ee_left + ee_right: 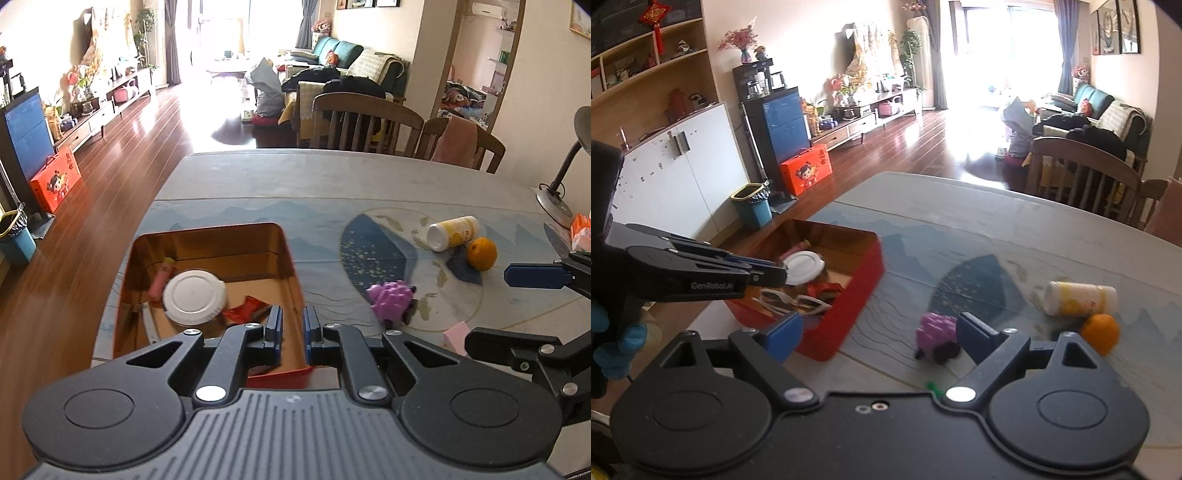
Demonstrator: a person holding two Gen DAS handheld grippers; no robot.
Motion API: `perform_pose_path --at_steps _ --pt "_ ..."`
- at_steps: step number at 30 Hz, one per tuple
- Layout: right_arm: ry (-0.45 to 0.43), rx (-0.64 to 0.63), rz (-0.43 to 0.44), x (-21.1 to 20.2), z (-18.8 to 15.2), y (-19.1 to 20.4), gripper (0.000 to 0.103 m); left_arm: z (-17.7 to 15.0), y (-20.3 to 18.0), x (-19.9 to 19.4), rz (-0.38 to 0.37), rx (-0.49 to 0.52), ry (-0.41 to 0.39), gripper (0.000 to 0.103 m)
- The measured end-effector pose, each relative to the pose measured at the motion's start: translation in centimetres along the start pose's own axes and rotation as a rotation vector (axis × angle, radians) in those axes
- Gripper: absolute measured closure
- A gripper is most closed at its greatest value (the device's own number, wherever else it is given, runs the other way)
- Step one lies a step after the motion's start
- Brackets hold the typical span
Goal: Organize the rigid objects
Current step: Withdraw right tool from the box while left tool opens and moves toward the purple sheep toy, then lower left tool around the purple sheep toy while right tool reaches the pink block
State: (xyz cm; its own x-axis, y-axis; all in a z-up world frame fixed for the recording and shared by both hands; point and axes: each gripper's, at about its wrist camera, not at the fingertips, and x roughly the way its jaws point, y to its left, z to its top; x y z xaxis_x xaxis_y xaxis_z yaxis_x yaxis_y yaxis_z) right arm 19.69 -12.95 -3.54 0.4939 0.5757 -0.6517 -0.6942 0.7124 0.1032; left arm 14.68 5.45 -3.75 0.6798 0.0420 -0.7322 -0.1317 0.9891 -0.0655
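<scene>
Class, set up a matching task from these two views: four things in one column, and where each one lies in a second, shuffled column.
Things:
1. orange
2. white lid
3. purple toy
4. sunglasses

Places:
A. inside the red box, near corner
B. on the table, beside the lying yellow bottle
C. on the table, between box and orange
D. inside the box, middle

Pairs: 1-B, 2-D, 3-C, 4-A

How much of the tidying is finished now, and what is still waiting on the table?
Done: the red tin already holds a white lid, white sunglasses and a red packet. In hand: nothing; the left gripper is nearly closed and empty, the right gripper open near the purple toy. Left: that toy, the yellow bottle and the orange.
</scene>
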Motion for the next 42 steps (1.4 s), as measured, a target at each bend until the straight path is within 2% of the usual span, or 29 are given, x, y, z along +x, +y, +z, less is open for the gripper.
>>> perform_pose_path --at_steps 17,18,22,27,30,39,41,42 --pt "0.009 0.068 -0.071 -4.6 -4.7 -9.1 0.009 -1.0 -8.2 1.9 -0.045 0.023 0.027 0.091" --pt "0.011 0.071 -0.073 -4.8 -4.9 -9.4 0.009 -1.1 -8.7 2.0 -0.049 0.024 0.029 0.088" --pt "0.019 0.082 -0.069 -5.3 -5.9 -10.7 0.009 -1.2 -10.2 2.4 -0.060 0.020 0.014 0.036" --pt "0.035 0.082 -0.067 -5.2 -6.7 -11.7 0.009 -0.9 -11.6 3.2 -0.057 0.006 0.018 0.033" --pt "0.052 0.076 -0.062 -4.7 -7.1 -12.0 0.007 -0.7 -12.0 3.8 -0.045 -0.001 0.015 0.024" --pt "0.112 0.041 -0.063 -1.2 -8.0 -11.6 0.006 -0.3 -12.4 6.7 -0.060 -0.043 0.018 0.015" --pt "0.121 0.032 -0.069 -0.3 -8.1 -11.4 0.006 -0.2 -12.5 7.5 -0.063 -0.045 0.023 0.000" --pt "0.124 0.025 -0.073 0.1 -8.1 -11.3 0.006 -0.3 -12.5 7.8 -0.059 -0.050 0.018 0.000"
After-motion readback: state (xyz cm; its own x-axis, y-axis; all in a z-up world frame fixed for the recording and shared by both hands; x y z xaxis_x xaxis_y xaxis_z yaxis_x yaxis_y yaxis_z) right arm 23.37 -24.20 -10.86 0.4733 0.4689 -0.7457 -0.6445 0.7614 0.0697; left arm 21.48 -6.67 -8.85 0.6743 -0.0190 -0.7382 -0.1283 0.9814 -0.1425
